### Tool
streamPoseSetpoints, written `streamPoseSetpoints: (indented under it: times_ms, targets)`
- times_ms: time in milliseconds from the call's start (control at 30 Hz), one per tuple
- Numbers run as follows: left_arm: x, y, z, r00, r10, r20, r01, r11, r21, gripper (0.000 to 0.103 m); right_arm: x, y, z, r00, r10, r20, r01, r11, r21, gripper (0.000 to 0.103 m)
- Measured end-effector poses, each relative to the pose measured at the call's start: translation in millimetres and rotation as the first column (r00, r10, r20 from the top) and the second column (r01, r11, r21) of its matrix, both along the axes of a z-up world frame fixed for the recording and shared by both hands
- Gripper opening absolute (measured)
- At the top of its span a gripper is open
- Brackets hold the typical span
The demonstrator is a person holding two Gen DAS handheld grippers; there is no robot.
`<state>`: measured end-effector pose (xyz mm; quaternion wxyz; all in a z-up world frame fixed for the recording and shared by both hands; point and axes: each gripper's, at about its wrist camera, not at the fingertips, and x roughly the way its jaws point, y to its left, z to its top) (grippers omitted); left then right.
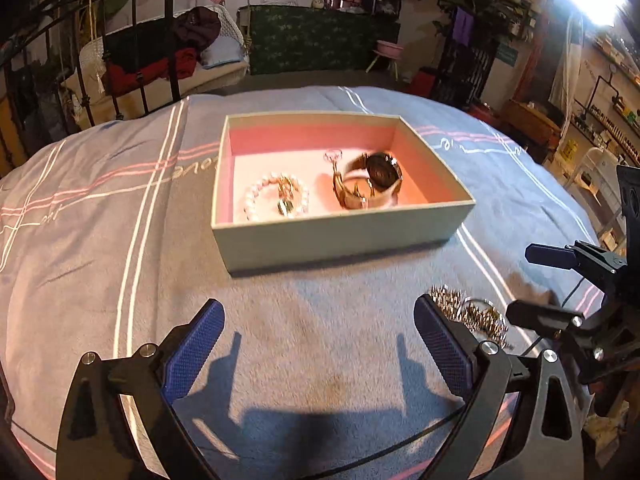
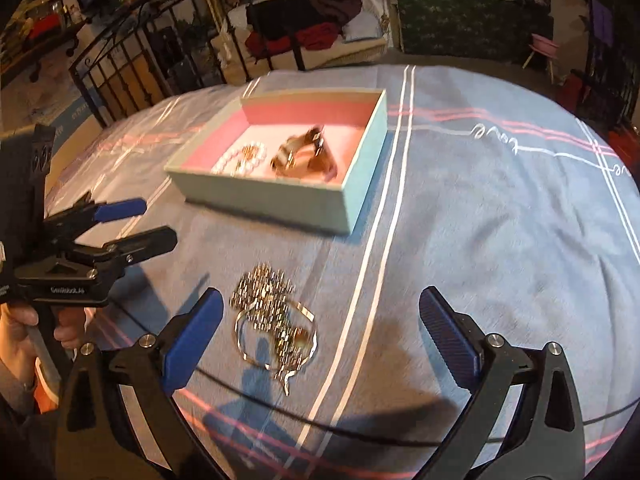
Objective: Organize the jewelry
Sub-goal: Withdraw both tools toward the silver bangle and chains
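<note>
Tongs on left hand [image 1: 318,344] gape wide, empty, low centre of left view, hovering over the bed [image 1: 100,240]. Box [image 1: 340,236] mid-frame already holds pearl bracelet [image 1: 276,196] and watch [image 1: 372,180], likely sorted. Loose chain necklace [image 2: 272,320] lies on the bedspread lower centre of right view, between right tongs [image 2: 322,340], wide open, empty, probably lining up to pick it.

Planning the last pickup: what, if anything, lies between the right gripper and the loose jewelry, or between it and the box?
Nothing visible does. The right gripper is open near the loose jewelry, and only bare bedspread lies between that and the open box.
</note>
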<state>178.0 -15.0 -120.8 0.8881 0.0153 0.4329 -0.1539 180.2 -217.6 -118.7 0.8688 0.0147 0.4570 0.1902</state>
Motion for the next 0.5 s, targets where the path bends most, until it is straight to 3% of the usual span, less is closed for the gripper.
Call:
streamPoseSetpoints:
  times_ms: [100,200,367,467,500]
  targets:
    - [-3.4,-2.2,-18.6,0.999,-0.006,-0.047,0.007,1.000,0.006,0.090,-11.5,20.0,-18.0,0.998,0.053,-0.036,-0.055,0.996,-0.072,0.097]
    - [-7.5,-1.8,-24.2,0.999,-0.005,-0.036,0.006,1.000,0.018,0.089,-16.9,33.8,-27.4,0.996,0.083,-0.042,-0.088,0.987,-0.132,0.094]
    - [-8.9,-3.7,-26.0,0.999,-0.011,-0.031,0.012,0.999,0.038,0.089,-12.6,32.0,-26.9,0.995,0.085,-0.056,-0.090,0.991,-0.101,0.083]
    - [-9.3,-5.9,-26.5,1.000,-0.013,-0.026,0.014,0.999,0.050,0.089,-14.2,30.8,-24.5,0.995,0.087,-0.048,-0.091,0.992,-0.084,0.067]
    - [-9.3,-6.1,-26.6,1.000,-0.013,-0.025,0.014,0.999,0.052,0.089,-12.0,32.7,-23.5,0.995,0.088,-0.045,-0.091,0.993,-0.074,0.056]
